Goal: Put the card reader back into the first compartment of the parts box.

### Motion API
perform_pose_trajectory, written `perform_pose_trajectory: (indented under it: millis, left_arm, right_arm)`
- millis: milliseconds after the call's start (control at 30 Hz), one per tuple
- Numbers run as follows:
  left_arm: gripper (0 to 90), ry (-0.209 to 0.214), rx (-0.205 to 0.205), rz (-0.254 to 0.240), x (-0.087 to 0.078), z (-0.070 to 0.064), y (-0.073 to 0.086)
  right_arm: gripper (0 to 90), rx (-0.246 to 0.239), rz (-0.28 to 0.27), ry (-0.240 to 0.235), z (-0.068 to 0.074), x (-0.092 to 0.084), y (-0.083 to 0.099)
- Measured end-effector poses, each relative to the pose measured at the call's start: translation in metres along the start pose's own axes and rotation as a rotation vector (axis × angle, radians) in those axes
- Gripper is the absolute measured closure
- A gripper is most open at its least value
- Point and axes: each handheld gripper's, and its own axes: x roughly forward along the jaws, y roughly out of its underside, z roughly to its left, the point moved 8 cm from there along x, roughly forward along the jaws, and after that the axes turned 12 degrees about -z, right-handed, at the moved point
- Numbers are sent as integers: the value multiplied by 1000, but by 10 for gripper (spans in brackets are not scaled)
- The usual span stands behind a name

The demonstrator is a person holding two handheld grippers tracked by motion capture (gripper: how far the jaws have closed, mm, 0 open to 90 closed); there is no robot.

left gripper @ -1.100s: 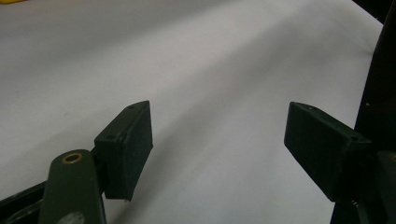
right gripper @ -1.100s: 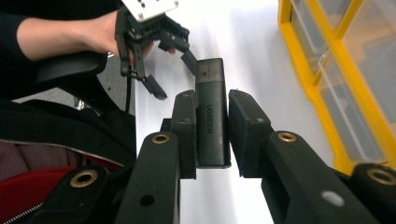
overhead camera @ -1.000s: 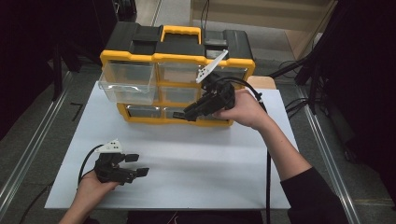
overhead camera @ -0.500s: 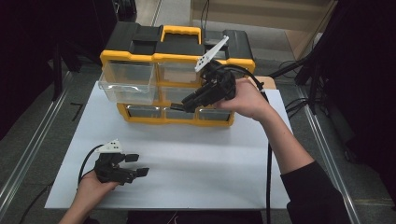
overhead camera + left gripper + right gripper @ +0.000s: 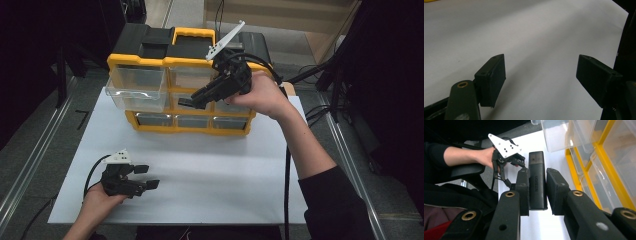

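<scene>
Right hand-held gripper [image 5: 537, 187] clamps a black UGREEN adapter [image 5: 537, 182], held up in front of the yellow drawer organizer [image 5: 150, 62]. Left hand-held gripper [image 5: 144, 177] rests on the white desk [image 5: 225, 165], jaws apart, nothing between them.

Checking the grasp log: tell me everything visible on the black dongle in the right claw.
The black dongle is a small, slim rectangular block, smooth matte plastic by the look, with "UGREEN" printed lengthwise on its face and a slightly translucent darker cap at its far end. It sits clamped between the two black pads of the right claw, lengthwise along the jaws, its capped end poking out past the tips. It is held in the air in front of the yellow drawer organizer; nothing else touches it.
</scene>
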Motion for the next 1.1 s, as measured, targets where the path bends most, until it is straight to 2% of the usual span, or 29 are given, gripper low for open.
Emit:
perform_pose_trajectory:
  millis: [267,667,800,1100]
  left_arm:
    - [251,-3,3,4,0,0,0]
    - [251,3,2,1,0,0,0]
    - [251,3,1,-1,0,0,0]
    - [251,5,6,5,0,-1,0]
  right_arm:
    - [709,0,-36,14,-3,-9,-18]
    - [709,-1,-37,37,-7,-8,-38]
    - [709,-7,-57,33,-7,-2,-49]
    - [709,-5,-35,39,-6,15,-64]
